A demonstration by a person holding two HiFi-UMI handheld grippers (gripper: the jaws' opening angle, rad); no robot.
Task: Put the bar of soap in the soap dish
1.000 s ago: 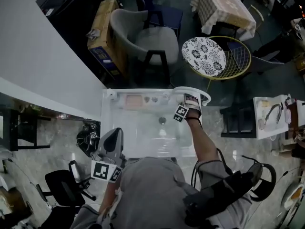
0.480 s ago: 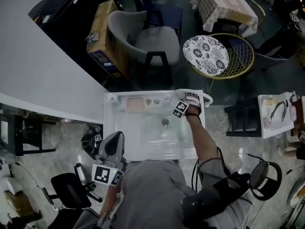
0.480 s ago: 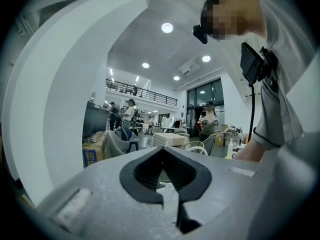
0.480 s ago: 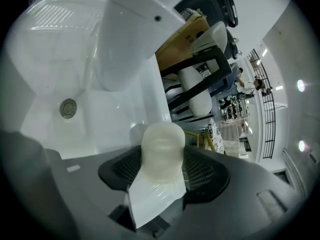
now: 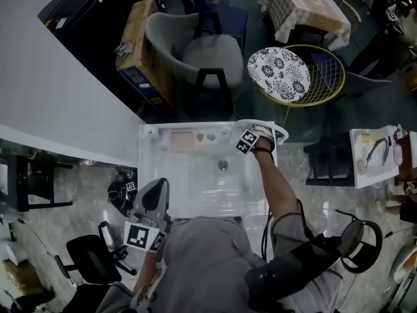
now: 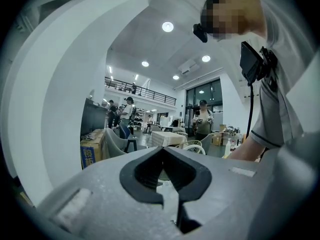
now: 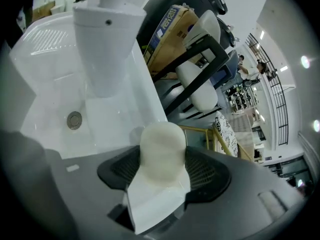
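holds bar of soap (image 7: pixel 162 143) across its rounded flanks in right gripper (image 7: pixel 160 170), jaws just eased wider; judged light, stiff, slippery. shows left gripper (image 6: pixel 164 173) clenched, empty.

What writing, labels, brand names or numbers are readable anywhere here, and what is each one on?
No text here can be read for certain.
On the cardboard box: blue print on its side, too small and blurred to read.
On the bar of soap: no stamp visible.
On the left marker cube and the right marker cube: black-and-white square patterns only, no letters or numbers.
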